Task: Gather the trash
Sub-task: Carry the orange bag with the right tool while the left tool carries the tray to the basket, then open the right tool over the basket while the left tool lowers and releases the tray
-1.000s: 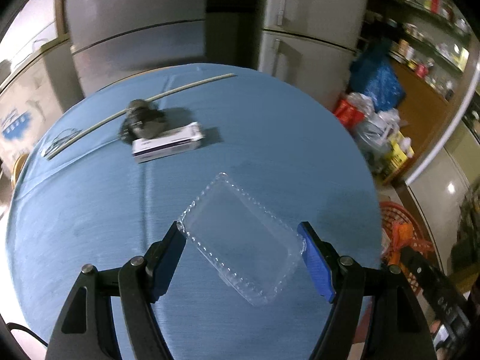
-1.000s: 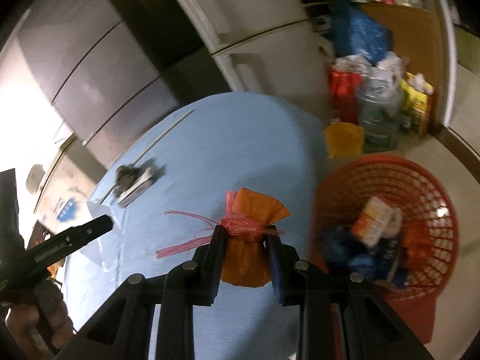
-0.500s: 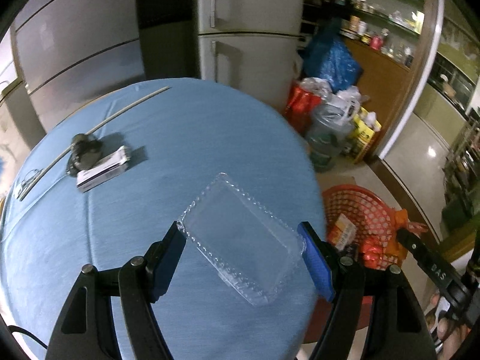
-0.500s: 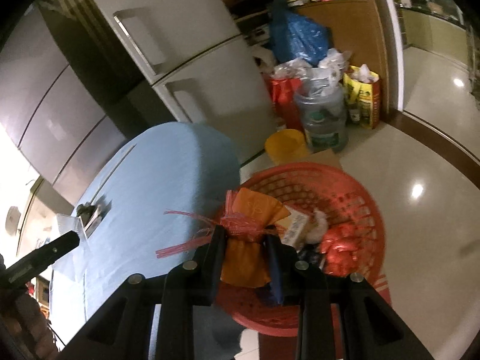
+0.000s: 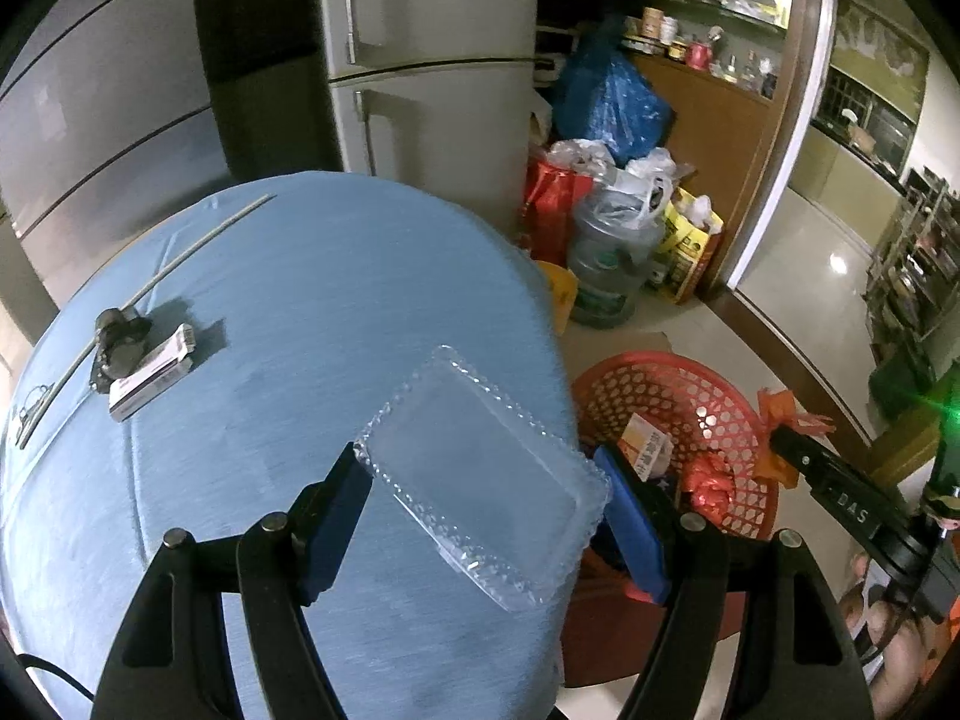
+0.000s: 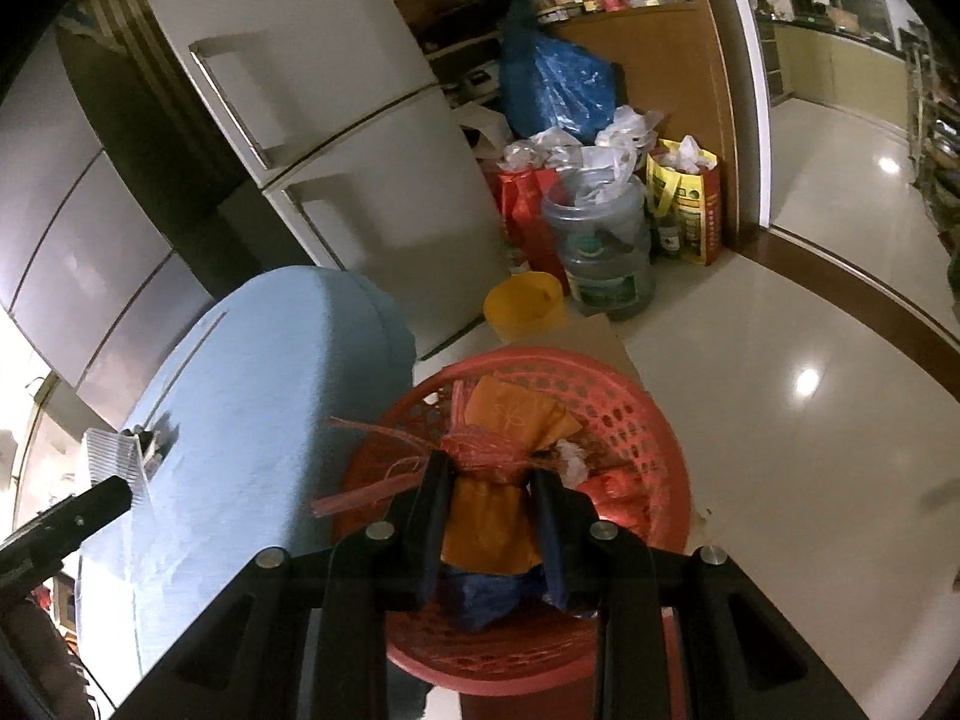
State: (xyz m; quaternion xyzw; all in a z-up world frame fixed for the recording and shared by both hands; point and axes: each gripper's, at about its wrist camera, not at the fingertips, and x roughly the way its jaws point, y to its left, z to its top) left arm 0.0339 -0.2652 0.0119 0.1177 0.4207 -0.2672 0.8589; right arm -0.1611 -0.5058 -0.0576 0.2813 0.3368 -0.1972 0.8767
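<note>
Here the clear tray point(image 5: 480, 468) overhangs the table edge point(image 5: 558, 372) beside the red basket point(image 5: 678, 390).

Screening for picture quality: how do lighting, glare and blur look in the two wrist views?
Left wrist: dim room, strong fisheye bending, sharp clear plastic tray in the left gripper, green lens flare at right edge. Right wrist: floor glare, blown-out white at left edge, orange bag sharp, red basket rim slightly smeared.
</note>
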